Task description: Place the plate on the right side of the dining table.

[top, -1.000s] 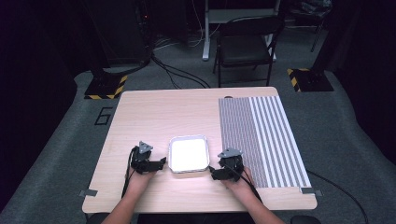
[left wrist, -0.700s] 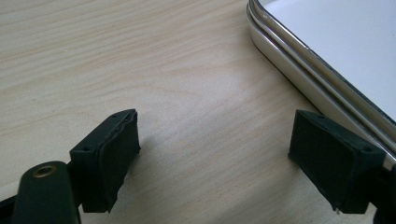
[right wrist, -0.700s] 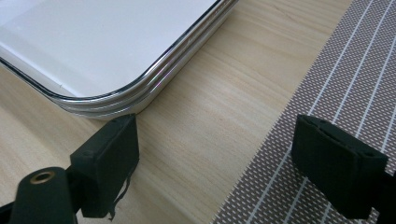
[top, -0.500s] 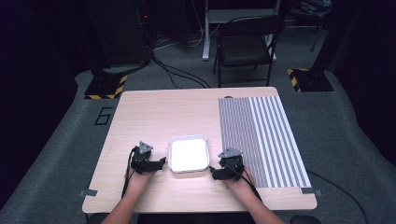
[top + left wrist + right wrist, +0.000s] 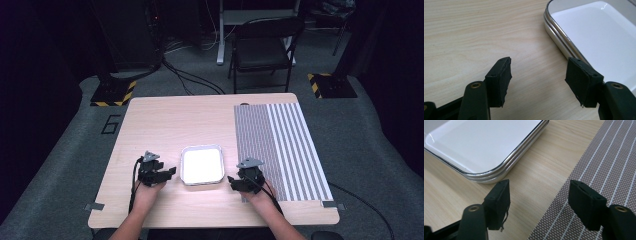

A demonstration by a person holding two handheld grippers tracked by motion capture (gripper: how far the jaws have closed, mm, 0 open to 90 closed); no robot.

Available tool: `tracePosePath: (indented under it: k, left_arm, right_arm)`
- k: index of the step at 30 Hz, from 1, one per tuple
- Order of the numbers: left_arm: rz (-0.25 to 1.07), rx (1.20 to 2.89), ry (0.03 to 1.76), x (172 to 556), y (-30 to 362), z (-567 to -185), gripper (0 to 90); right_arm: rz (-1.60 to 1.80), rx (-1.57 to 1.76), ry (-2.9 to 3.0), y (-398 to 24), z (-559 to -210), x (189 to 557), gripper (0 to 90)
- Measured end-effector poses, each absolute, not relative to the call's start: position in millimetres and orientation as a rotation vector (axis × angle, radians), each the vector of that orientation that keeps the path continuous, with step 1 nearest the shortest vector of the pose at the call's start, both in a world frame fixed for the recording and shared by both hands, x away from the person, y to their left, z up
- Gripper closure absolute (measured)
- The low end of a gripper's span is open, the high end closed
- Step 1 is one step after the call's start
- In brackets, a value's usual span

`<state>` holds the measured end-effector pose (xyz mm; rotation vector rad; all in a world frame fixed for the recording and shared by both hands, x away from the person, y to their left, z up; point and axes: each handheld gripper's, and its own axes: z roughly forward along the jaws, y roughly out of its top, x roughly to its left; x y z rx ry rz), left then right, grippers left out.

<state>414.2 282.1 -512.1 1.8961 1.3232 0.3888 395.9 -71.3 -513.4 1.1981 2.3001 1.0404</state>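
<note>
A shallow white tray with a metal rim (image 5: 202, 148) lies on the wooden table near its front edge. My left gripper (image 5: 169, 172) rests just left of it, my right gripper (image 5: 231, 180) just right of it, both pointing inward. In the left gripper view the tray's rim (image 5: 556, 32) runs past the right jaw, and my left gripper (image 5: 538, 80) holds nothing over bare wood. In the right gripper view my right gripper (image 5: 539, 203) stands near the tray's corner (image 5: 499, 173), also with nothing between the jaws. Both pairs of jaws have just been closing but still stand apart.
A striped grey placemat (image 5: 280, 145) covers the right side of the table (image 5: 175, 120); its edge (image 5: 564, 202) lies under my right gripper. A black chair (image 5: 262, 50) and cables stand on the floor beyond the far edge.
Both hands stay in place beside the tray. No other visible difference in the high view.
</note>
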Motion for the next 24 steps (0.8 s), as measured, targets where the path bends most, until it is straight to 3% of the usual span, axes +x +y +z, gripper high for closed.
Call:
tracePosePath:
  k: [10,24]
  left_arm:
    - [0.310,1.819,1.311,411,283,-506,41.3]
    - [0.231,1.715,1.321,406,284,-503,43.1]
  right_arm:
    - [1.127,1.244,2.247,-80,-505,395,45.8]
    - [1.190,1.324,2.271,-82,-504,400,45.6]
